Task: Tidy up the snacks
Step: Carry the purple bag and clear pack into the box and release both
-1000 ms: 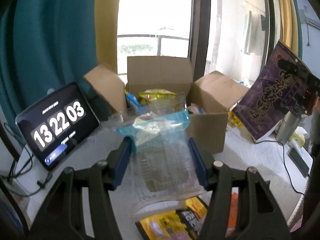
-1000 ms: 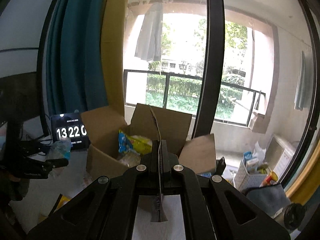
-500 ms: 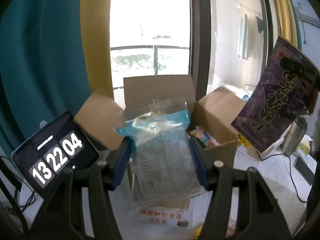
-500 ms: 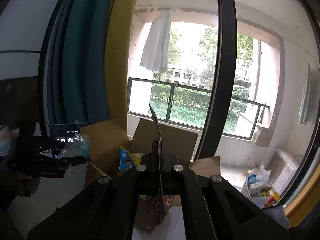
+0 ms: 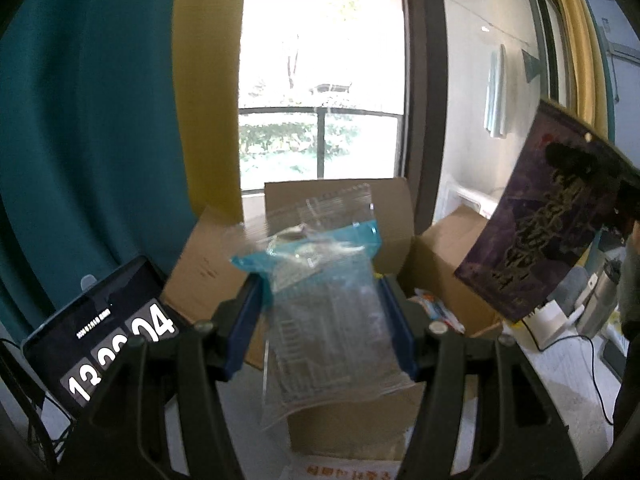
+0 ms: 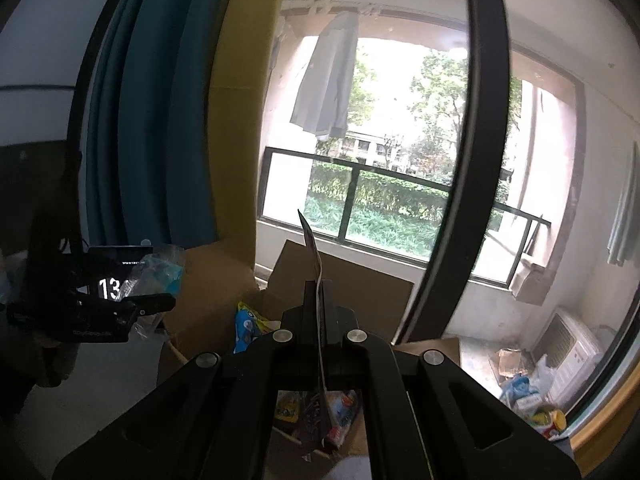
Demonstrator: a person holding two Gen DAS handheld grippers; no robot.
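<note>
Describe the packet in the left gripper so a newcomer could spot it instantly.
Find the open cardboard box below the window. Held up in front of it, between the left gripper's blue pads, is a see-through plastic packet. Its turquoise top band sets it apart from the dark purple packet.

Daylight pours through a tall window with a dark vertical frame, beyond which a black balcony railing, green hedge and trees show. On the left hang a teal curtain and a mustard-yellow curtain. A grey shirt hangs outside on the far balcony, with a white appliance low at right.
</note>
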